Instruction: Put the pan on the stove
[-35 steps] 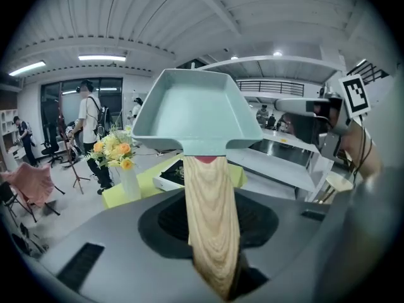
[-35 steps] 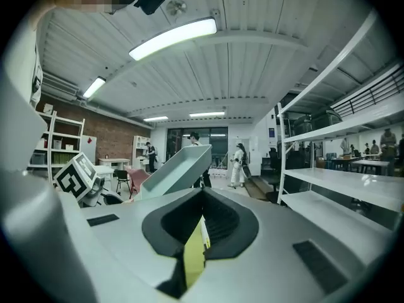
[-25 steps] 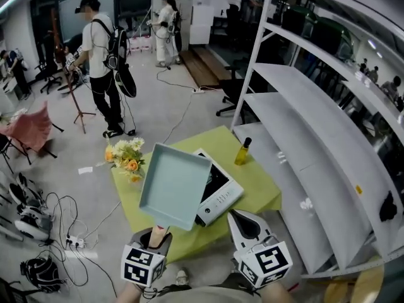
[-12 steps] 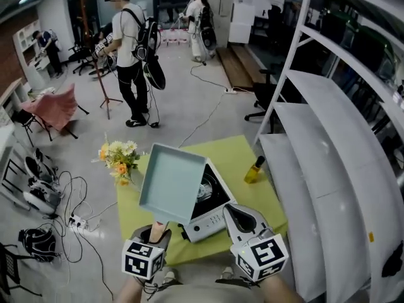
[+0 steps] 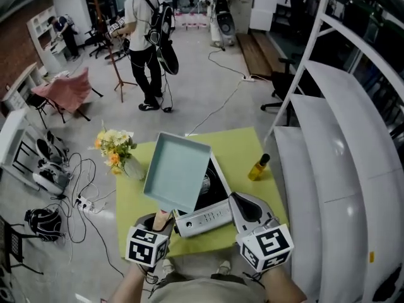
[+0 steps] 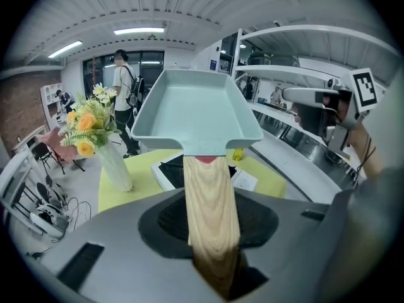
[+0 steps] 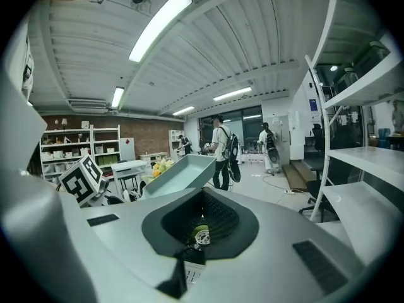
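Observation:
A pale teal square pan point(image 5: 177, 172) with a wooden handle point(image 6: 210, 213) hangs level in the air. It covers most of the white portable stove point(image 5: 205, 216) on the yellow-green table point(image 5: 237, 147). My left gripper point(image 5: 161, 218) is shut on the handle, which runs between its jaws in the left gripper view, with the stove point(image 6: 167, 169) showing beneath the pan point(image 6: 192, 109). My right gripper point(image 5: 243, 201) hovers just right of the stove's front, jaws together and empty. In the right gripper view the pan point(image 7: 180, 172) shows to the left.
A vase of flowers point(image 5: 117, 153) stands at the table's left edge and a yellow oil bottle point(image 5: 258, 167) to the right of the stove. White shelving point(image 5: 328, 144) runs along the right. Cables point(image 5: 76, 201) lie on the floor at left. People point(image 5: 146, 36) stand far behind.
The pan, held by my left gripper, has shifted right and now covers more of the stove. The head view has swung, so the table sits lower and more central.

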Action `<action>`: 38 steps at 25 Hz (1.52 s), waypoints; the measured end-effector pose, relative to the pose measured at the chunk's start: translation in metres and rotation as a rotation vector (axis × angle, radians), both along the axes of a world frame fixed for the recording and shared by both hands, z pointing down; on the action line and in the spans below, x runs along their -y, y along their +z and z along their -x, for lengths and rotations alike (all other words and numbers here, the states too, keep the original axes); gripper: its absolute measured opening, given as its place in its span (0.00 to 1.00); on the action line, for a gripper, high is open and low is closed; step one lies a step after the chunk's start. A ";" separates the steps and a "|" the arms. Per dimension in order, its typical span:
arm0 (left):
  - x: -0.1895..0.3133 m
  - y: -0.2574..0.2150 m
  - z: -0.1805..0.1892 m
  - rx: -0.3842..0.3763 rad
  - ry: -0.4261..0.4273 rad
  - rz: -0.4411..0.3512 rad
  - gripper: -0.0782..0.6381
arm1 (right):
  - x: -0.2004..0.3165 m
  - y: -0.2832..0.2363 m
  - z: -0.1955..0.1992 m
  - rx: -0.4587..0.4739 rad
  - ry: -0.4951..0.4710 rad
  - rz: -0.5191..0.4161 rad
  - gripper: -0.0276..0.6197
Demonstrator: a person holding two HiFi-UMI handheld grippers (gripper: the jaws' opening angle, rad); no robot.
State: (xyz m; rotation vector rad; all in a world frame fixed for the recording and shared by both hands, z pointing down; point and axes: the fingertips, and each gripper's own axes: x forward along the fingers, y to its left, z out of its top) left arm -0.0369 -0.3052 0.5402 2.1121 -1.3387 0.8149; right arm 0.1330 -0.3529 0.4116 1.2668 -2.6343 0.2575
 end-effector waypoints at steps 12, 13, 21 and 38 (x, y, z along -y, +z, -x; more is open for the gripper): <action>0.021 0.049 -0.019 0.038 0.056 0.114 0.30 | 0.004 0.027 -0.001 0.003 0.003 0.069 0.05; 0.022 0.054 -0.020 0.035 0.060 0.127 0.30 | 0.003 0.028 -0.001 0.001 0.000 0.072 0.05; 0.032 0.093 -0.022 0.078 0.105 0.206 0.30 | -0.008 0.045 0.013 0.019 -0.038 0.142 0.05; 0.023 0.140 -0.008 0.152 0.115 0.382 0.30 | -0.024 0.073 0.034 -0.013 -0.081 0.210 0.05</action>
